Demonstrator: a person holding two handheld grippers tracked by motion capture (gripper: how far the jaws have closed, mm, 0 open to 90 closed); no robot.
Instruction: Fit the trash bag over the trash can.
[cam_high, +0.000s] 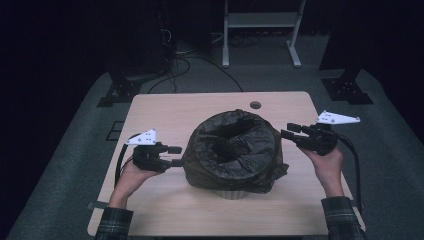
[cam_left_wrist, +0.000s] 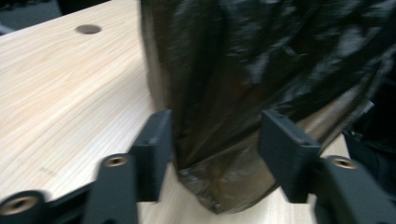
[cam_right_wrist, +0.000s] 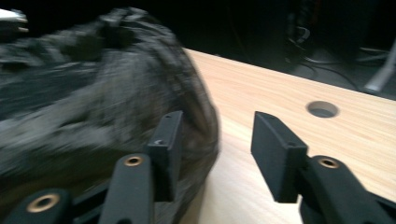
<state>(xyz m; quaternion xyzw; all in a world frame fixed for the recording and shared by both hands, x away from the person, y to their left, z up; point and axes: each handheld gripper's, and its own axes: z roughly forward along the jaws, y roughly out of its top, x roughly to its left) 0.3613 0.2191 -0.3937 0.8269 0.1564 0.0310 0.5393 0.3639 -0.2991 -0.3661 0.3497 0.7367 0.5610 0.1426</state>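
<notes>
Up on the high view, a black bin bag (cam_high: 232, 150) drapes a pale bin (cam_high: 231, 193) mid-counter (cam_high: 165, 107). Left tongs (cam_high: 176, 156) sit at the bag's left side, right tongs (cam_high: 288, 131) at its right rim, each in a hand.

Over to the left gripper view: jaws parted, a hanging fold of the bag (cam_left_wrist: 224, 154) between them, pads not pressing on it.

Now the right gripper view, blurred: jaws apart, nothing gripped, the bag (cam_right_wrist: 93, 116) bulging behind the left jaw, a round hole (cam_right_wrist: 322, 109) in the counter beyond.
</notes>
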